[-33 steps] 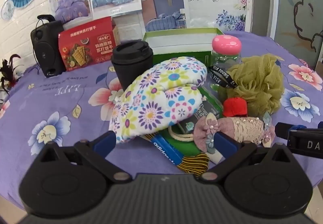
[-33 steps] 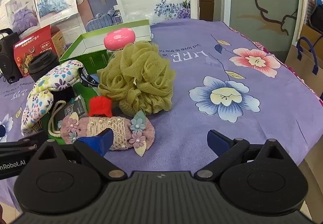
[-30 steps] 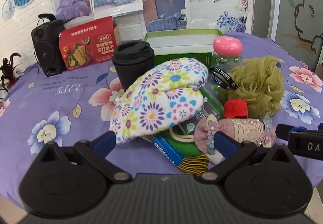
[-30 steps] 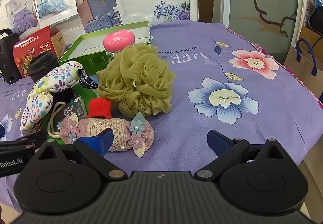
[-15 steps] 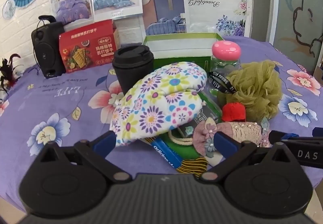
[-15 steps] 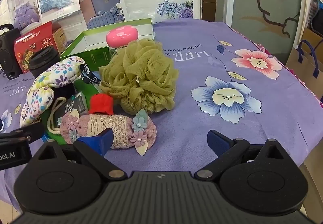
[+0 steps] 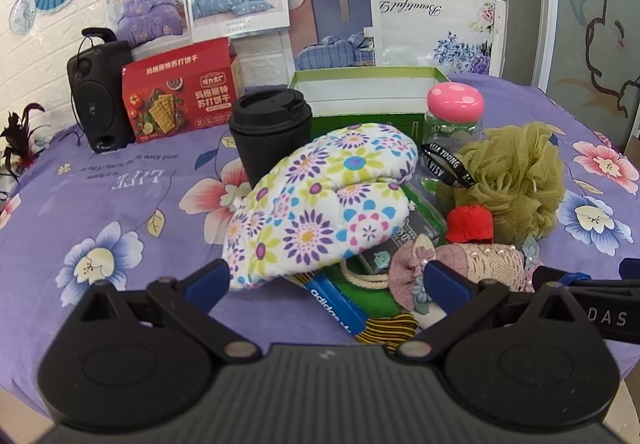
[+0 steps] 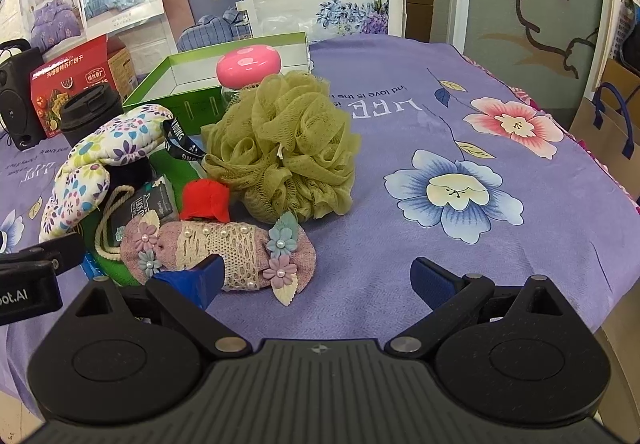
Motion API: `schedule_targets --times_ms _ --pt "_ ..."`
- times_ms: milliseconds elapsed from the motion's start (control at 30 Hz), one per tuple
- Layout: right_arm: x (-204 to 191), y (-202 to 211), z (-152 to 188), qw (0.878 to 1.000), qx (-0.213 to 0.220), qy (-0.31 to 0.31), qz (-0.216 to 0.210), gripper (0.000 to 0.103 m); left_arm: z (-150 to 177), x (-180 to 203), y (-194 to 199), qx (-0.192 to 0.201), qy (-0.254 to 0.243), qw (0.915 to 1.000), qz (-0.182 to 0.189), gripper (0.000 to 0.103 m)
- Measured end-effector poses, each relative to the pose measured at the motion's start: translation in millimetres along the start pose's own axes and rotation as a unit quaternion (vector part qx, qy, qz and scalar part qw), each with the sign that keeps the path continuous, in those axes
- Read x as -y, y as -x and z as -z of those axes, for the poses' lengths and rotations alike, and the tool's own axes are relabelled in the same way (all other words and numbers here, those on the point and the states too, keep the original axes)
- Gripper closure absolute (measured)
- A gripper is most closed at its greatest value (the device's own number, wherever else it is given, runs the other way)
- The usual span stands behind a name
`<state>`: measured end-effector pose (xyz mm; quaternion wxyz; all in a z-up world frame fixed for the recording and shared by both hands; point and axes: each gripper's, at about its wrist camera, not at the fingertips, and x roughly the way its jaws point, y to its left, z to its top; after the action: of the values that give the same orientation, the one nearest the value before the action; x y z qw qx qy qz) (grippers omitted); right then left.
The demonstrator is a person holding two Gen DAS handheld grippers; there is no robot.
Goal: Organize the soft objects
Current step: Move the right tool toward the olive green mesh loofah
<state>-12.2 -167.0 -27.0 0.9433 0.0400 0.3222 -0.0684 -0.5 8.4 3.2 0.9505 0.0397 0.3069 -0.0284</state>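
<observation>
Both grippers, left gripper point(image 7: 324, 278) and right gripper point(image 8: 316, 276), are held wide open and empty. Soft, light floral oven mitt point(image 7: 324, 200), at frame centre, can be pinched at its thick cuff.

Behind my pile I see a black speaker point(image 7: 100, 100), a red cracker box point(image 7: 178, 92) and a black cup point(image 7: 270, 132).
</observation>
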Motion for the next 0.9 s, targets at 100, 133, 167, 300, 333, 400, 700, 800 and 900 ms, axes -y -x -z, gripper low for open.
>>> schedule_targets --times_ms 100,133,167,300,333,400,700,800,900 --pt "0.0 0.5 0.3 1.000 0.001 0.000 0.001 0.016 0.3 -0.3 0.2 -0.001 0.001 1.0000 0.002 0.000" --pt "0.2 0.6 0.1 1.000 0.001 -0.001 0.000 0.016 0.4 -0.3 0.1 0.000 0.001 1.0000 0.002 0.000" --pt "0.3 0.7 0.1 1.000 0.002 -0.002 0.000 0.016 0.4 -0.3 0.0 0.000 0.000 1.0000 0.002 0.000" --pt "0.0 0.5 0.0 1.000 0.002 -0.001 0.001 0.016 0.7 -0.6 -0.6 -0.002 0.000 1.0000 0.004 0.000" --pt "0.0 0.5 0.1 1.000 0.002 -0.001 0.000 0.016 0.8 -0.3 -1.0 -0.002 0.000 1.0000 0.003 0.000" --pt "0.4 0.3 -0.3 1.000 0.003 -0.002 -0.002 0.016 0.6 0.0 -2.3 -0.003 -0.001 1.0000 0.002 0.000" --pt "5.2 -3.5 -7.9 1.000 0.014 -0.019 -0.007 0.016 -3.0 -1.4 -19.3 -0.019 -0.003 0.9998 -0.009 0.000" --pt "5.9 -5.9 -13.6 0.999 0.017 -0.024 -0.014 0.016 -6.7 -2.0 -28.5 -0.025 -0.005 0.9996 -0.015 0.000" --pt "5.8 -7.8 -19.7 0.999 0.026 -0.025 -0.022 0.016 -12.7 -4.7 -40.4 -0.030 -0.007 0.9992 -0.026 0.000"
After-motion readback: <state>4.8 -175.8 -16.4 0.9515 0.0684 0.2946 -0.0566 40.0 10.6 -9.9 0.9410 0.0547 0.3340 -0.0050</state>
